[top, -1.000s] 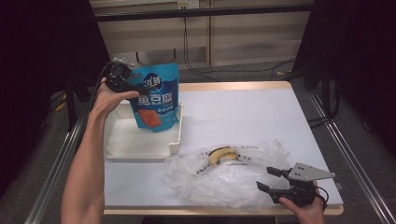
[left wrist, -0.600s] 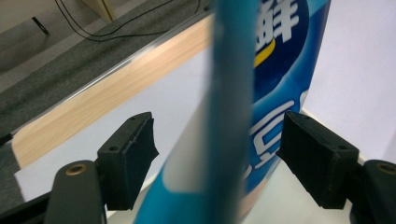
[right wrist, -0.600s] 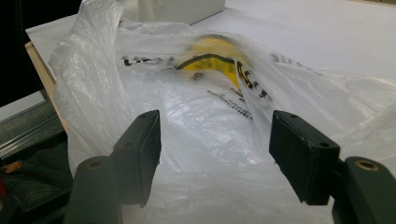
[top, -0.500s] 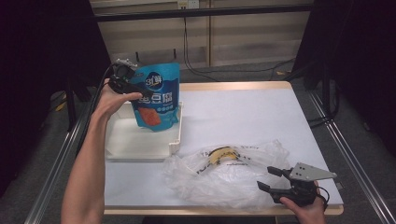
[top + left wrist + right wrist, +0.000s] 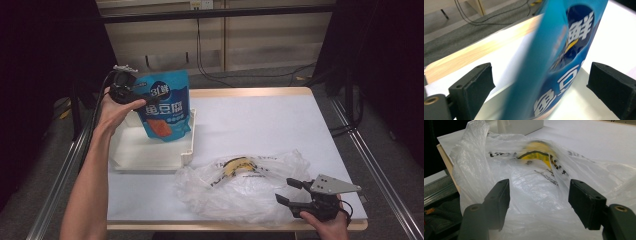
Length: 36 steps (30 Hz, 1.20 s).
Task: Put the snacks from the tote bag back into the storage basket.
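**Over the tray: pouch let go, bag waiting**

High view. Left gripper (image 5: 131, 92) sits at the upper left edge of the blue pouch (image 5: 165, 111), which stands tilted with its foot in the white tray (image 5: 145, 155) at the desk's (image 5: 280, 120) left side. Its jaws have just been opening, with the pouch between them. Risk: with nothing pinching it, the pouch could tip over the tray's rim or slump flat, the lean being the likely cause. Right gripper (image 5: 291, 192) hovers at the near right edge of the clear plastic bag (image 5: 240, 187), jaws spread, nothing held. The pouch's foot is partly hidden by the tray wall; whether it rests squarely cannot be told.

Left gripper view. Jaws stand wide, one on each side of the pouch (image 5: 556, 62), neither pad touching it. Risk: a sideways pull-out could catch the film and drag the pouch down. The pouch is blurred and cut off at top and bottom.

Right gripper view. Jaws wide, bag (image 5: 529, 185) lying just ahead between them, untouched. A yellow item (image 5: 536, 153) shows dimly through the film; what it is cannot be made out. Risk: a pinch here may gather only loose film.
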Tool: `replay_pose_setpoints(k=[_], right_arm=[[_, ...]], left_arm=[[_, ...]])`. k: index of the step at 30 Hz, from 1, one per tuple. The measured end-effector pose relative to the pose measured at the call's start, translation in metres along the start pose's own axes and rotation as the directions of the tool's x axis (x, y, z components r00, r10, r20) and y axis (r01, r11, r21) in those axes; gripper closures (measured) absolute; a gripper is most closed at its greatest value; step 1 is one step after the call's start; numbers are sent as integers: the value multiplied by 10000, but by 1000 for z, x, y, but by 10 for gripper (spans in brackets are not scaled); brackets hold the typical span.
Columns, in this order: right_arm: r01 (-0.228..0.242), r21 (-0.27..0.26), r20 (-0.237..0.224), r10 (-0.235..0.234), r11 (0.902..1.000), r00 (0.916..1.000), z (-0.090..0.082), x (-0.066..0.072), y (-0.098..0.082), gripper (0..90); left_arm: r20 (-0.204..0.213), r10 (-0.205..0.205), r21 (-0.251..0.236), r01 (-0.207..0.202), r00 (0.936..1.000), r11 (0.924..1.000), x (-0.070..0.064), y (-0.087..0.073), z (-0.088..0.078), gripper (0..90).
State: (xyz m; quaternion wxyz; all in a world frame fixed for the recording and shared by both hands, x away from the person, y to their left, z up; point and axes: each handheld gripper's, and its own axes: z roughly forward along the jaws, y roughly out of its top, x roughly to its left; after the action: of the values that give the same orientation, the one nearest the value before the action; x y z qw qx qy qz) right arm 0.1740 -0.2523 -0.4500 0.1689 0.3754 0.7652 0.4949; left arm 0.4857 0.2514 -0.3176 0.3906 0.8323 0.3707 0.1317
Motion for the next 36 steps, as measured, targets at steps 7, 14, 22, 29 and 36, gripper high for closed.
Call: replay_pose_setpoints(k=[7, 14, 22, 29, 36], right_arm=[[-23, 0, -54, 23, 10000, 10000, 1, -1, 0, 342], [-149, -76, -12, 149, 9999, 9999, 2, -6, -1, 341], [-119, -242, 86, 122, 9996, 9999, 0, -4, 0, 314], [-158, -396, 378, 173, 9991, 9991, 0, -2, 1, 223], [-187, -408, 546, 209, 9990, 9983, 0, -1, 2, 187]], left_arm=[[-310, -278, -481, 263, 9991, 9985, 1, -7, -9, 25], [-289, -184, -713, 162, 9994, 9973, -3, -8, -20, 32], [-453, 174, -1005, -218, 9988, 9947, -16, -20, -37, 38], [-640, 564, -1616, -661, 9964, 9846, -33, -36, -50, 53], [-1188, 725, -2079, -962, 9903, 9734, -57, -60, -57, 54]])
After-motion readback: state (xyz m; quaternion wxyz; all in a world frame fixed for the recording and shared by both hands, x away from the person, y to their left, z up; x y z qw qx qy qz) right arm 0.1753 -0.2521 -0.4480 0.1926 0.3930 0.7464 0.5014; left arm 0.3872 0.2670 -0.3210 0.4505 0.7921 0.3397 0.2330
